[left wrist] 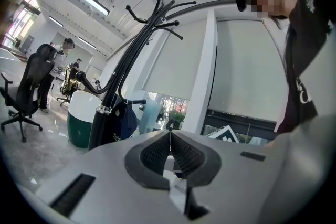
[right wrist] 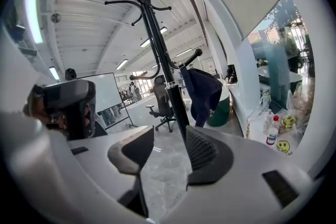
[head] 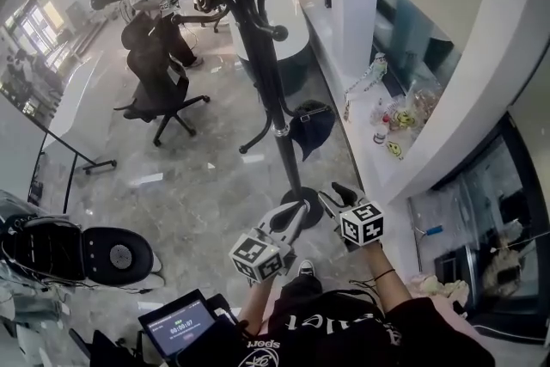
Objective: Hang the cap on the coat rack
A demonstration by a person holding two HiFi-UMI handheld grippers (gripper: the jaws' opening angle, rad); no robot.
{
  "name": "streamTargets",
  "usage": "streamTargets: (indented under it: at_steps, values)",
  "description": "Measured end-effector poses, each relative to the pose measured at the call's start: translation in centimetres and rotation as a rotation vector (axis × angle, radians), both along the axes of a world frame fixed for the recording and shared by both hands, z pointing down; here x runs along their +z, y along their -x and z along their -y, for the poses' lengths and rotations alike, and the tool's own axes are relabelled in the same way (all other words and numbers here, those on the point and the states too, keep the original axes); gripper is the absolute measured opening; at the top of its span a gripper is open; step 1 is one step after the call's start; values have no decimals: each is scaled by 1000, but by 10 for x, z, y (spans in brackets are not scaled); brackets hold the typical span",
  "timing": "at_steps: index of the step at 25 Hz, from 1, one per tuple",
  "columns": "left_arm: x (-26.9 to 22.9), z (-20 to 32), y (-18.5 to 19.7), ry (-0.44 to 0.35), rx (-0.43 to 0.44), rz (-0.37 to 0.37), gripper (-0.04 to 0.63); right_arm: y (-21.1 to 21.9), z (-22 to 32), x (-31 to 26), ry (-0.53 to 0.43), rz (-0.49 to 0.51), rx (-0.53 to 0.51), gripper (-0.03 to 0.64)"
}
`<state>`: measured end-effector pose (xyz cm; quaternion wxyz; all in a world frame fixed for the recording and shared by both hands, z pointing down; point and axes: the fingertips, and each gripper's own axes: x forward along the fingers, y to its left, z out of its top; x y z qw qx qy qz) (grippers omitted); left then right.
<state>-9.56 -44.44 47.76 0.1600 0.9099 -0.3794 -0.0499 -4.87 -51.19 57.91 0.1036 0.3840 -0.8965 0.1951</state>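
A black coat rack [head: 262, 56] stands on the marble floor in front of me. A dark navy cap [head: 311, 126] hangs from one of its lower hooks, right of the pole. In the right gripper view the cap [right wrist: 202, 94] hangs beside the rack's pole [right wrist: 163, 65], well beyond the jaws. My right gripper [right wrist: 170, 139] is open with only floor showing between its pads. It sits low near the rack's base in the head view, right gripper [head: 333, 195]. My left gripper [head: 295, 217] is beside it. In its own view the left gripper [left wrist: 169, 136] is shut and empty, with the cap [left wrist: 123, 120] far off.
A black office chair [head: 159, 90] stands left of the rack. A white counter [head: 378, 159] with bottles and smiley-face items runs along the right. A whiteboard on a stand [head: 73, 112] is at the left. A small screen [head: 176, 327] and black equipment [head: 112, 253] lie near my feet.
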Motion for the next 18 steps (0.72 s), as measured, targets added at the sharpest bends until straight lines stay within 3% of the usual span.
streamTargets:
  at_steps: [8,14,18]
  values:
    - [-3,-42,-15,-7,-19,14,5,-4,-65,-25,-33,35,-91,184]
    - [-2,-84,-42,-7,-24,22,5,-28,-113,-34,-63,32,-99,69]
    - [4,-124,-67,6,-30,18,5,-50,-153,-33,-49,47,-106,37]
